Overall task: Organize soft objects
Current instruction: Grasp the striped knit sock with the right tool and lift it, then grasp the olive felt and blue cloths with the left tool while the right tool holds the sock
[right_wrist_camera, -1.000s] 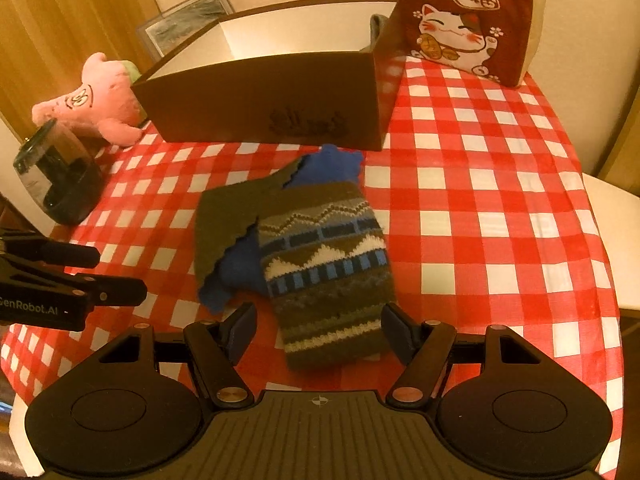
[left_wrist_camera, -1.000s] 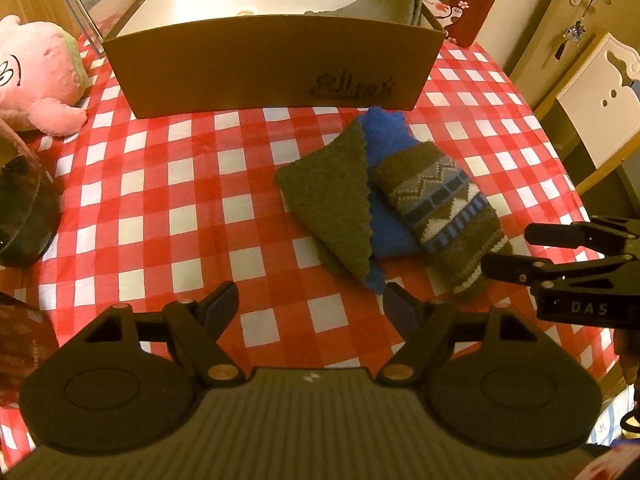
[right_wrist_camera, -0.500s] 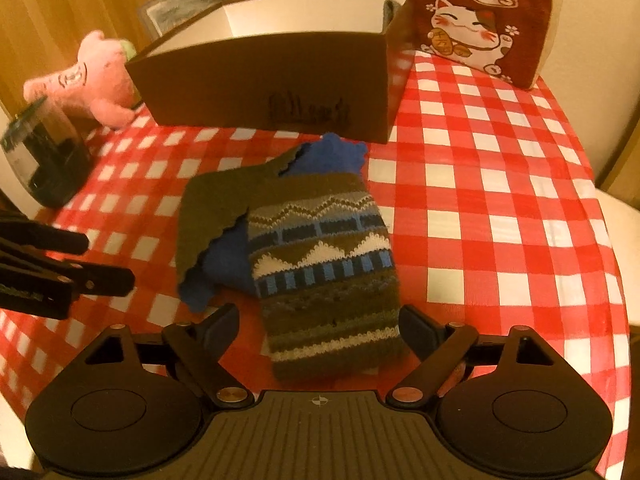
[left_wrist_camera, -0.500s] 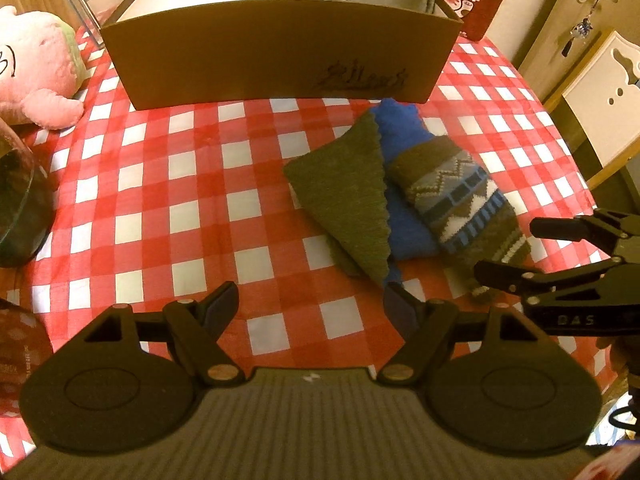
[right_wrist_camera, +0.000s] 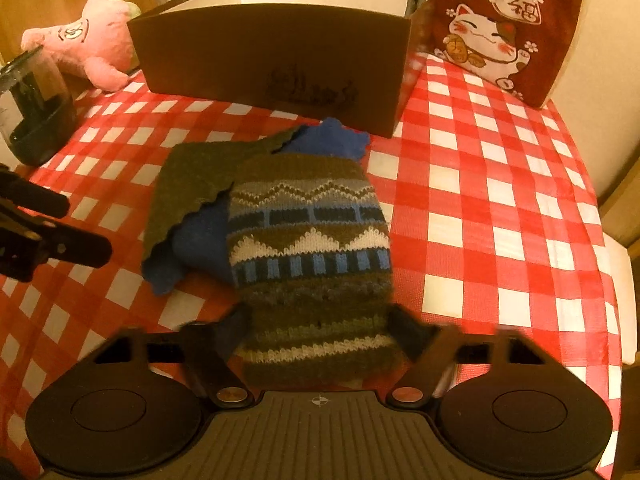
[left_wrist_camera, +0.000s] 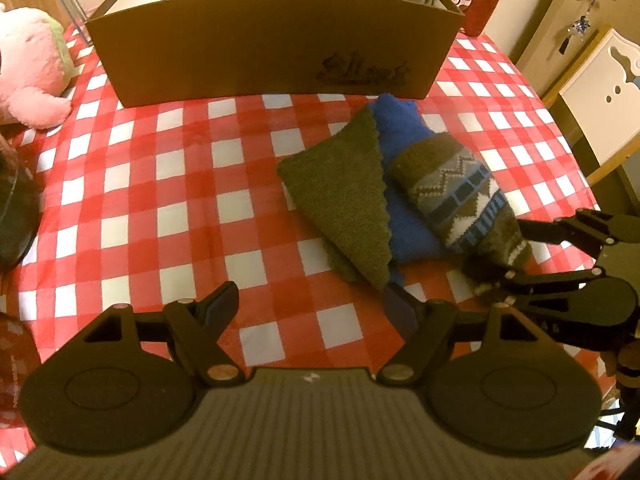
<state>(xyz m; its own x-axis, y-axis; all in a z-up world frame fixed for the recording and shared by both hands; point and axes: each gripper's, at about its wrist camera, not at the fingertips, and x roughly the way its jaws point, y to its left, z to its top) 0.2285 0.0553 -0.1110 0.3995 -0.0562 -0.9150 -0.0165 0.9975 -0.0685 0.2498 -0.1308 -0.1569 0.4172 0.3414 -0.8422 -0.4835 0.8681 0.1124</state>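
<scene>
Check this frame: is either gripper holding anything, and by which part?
Nothing held. The right gripper is open, its fingers straddling the patterned knit's near hem; the left gripper is open over tablecloth.

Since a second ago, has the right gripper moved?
Yes. The right gripper has advanced toward the box; its open fingers now straddle the near end of the patterned knit, which earlier lay just ahead of them.
</scene>
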